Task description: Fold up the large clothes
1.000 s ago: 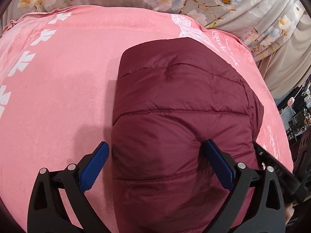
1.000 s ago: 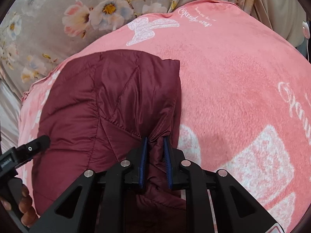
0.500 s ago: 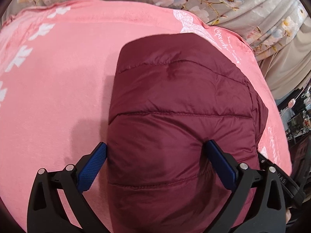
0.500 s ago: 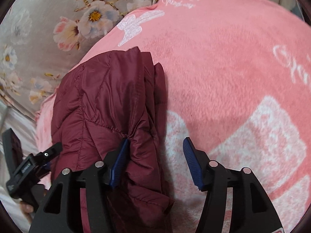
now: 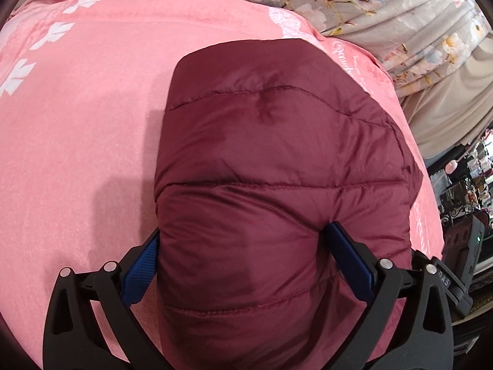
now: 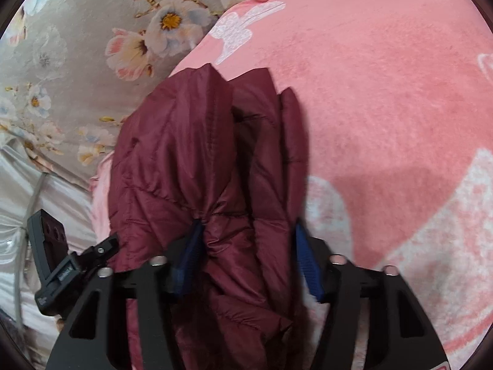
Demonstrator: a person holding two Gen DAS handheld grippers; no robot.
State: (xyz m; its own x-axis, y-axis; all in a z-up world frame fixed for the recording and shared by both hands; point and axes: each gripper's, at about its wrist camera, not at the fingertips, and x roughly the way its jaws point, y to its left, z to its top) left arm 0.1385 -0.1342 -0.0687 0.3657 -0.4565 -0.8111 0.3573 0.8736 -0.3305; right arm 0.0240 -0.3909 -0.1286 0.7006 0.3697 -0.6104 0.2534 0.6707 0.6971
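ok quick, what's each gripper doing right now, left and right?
Left gripper: open, fingers wide apart on either side of the folded maroon jacket.
Right gripper: open, fingers spread around the jacket's bunched edge, not pinching it.

Folded maroon jacket (image 5: 277, 185) bulks up between the spread fingers of both my tools, blocking straight ahead. Bare pink blanket (image 5: 77, 123) lies open left of it in the left view, and right of it (image 6: 400, 108) in the right view. Floral bedding (image 6: 61, 46) bounds the far edge.
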